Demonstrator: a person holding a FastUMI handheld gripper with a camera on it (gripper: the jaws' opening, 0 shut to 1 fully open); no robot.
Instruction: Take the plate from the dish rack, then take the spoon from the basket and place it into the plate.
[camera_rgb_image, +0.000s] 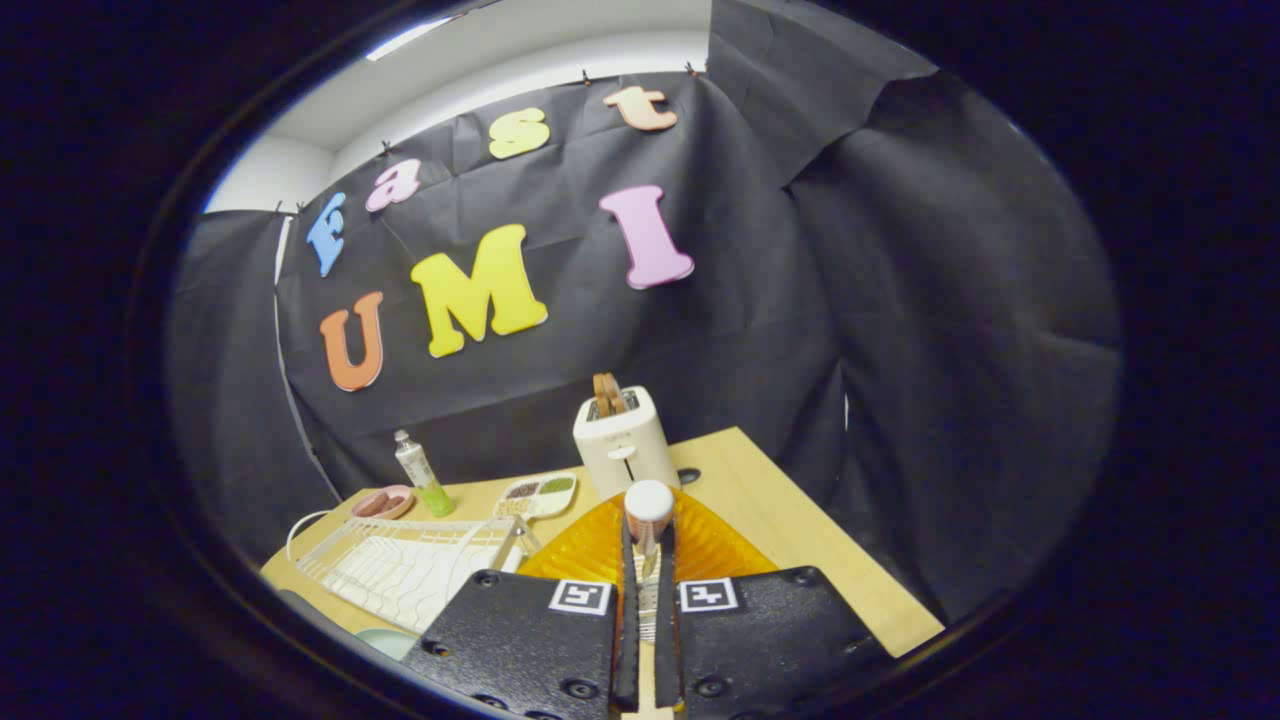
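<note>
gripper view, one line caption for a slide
Gripper shut on spoon above orange plate, white dish rack beside it.

The plate (600, 545) is translucent orange with ribbed rays. The dish rack (410, 565) is white wire. The toaster (625, 440) is cream, its toast (608, 393) brown. The bench (790, 520) is pale wood. The gripper (647, 640) is speckled black, each side carrying a black-and-white square marker; its jaws stand nearly closed.

A light wooden desk (790, 520) carries a white two-slot toaster (625, 440) with brown slices in it. Left of the toaster lie a white divided dish (538, 495), an upright green-filled tube (420, 473) and a small pink bowl (383, 502). In front of the toaster sit a ribbed orange plastic plate (710, 545) and, further left, a white wire dish rack (410, 565).
</note>
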